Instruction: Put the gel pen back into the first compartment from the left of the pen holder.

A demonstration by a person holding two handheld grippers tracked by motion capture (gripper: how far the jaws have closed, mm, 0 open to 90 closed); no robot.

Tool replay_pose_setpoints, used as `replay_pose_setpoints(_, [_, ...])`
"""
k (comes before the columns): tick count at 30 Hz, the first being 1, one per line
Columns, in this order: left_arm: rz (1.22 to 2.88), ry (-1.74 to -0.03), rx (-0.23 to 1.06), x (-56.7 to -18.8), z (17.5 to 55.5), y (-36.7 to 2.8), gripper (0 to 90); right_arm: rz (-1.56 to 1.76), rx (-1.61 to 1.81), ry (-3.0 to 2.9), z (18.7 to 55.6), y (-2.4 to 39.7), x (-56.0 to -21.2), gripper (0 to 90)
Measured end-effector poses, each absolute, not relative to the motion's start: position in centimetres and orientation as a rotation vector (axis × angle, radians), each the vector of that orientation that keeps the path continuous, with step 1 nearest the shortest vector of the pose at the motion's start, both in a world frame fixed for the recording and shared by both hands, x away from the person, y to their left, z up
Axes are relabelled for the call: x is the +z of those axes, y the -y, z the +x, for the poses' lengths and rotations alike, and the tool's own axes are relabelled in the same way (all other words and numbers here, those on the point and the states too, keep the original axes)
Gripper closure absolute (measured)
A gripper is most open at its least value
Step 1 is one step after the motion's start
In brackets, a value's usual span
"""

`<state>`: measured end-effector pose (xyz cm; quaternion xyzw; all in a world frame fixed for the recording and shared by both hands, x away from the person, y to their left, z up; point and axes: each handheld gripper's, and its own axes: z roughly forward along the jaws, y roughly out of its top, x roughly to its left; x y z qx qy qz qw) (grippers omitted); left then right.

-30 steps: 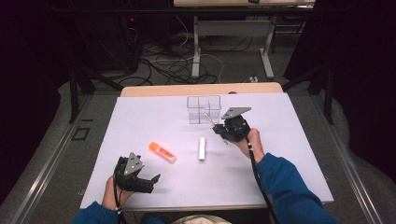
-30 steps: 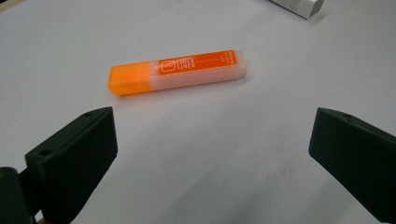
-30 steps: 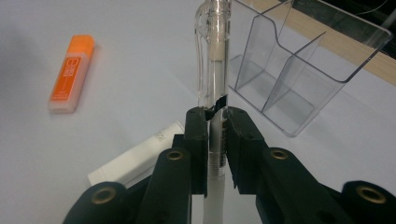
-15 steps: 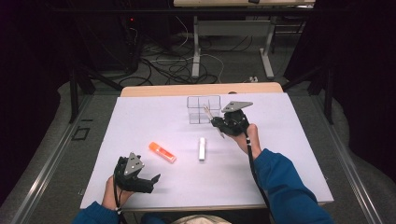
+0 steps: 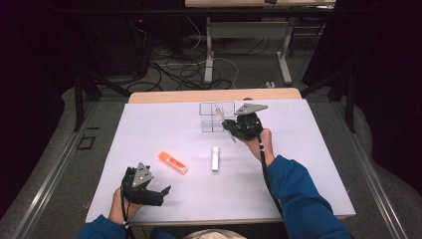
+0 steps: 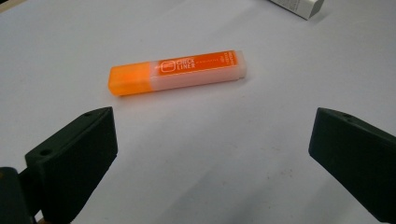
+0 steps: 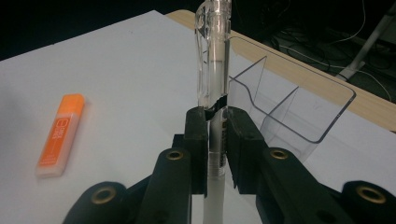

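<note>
While our right gripper [image 7: 215,140] clamps the clear pen [image 7: 212,65] upright, jaws closed tight on its barrel, the step in hand looks like dropping it into the clear organizer [image 7: 299,107]. In the high view that gripper [image 5: 230,127] sits at 3 o'clock of the organizer [image 5: 217,117], just beside it at the table's [image 5: 308,149] far side. To do this well, we should carry the pen over a compartment, keep it near vertical, clear the thin wall and divider, lower the tip inside, then open. A knock could tip or slide so light a box.

Our left gripper [image 5: 157,191] rests at the table's 7 o'clock corner, jaws wide open and holding nothing. Its own view shows the orange highlighter [image 6: 177,72] lying flat just ahead, print legible, which the high view cannot resolve. That high view, in turn, shows the white stick [image 5: 215,158] at the table's centre, well apart from both grippers.
</note>
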<state>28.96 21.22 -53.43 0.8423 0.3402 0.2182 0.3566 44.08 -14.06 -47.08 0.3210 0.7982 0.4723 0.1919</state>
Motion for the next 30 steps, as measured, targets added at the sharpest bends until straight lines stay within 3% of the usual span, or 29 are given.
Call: replay_pose_setpoints(30, [2.166,-0.878,0.571,-53.5,29.0,-21.2,1.1,0.868,1.356,-2.193,46.2,11.6,-45.1,79.4])
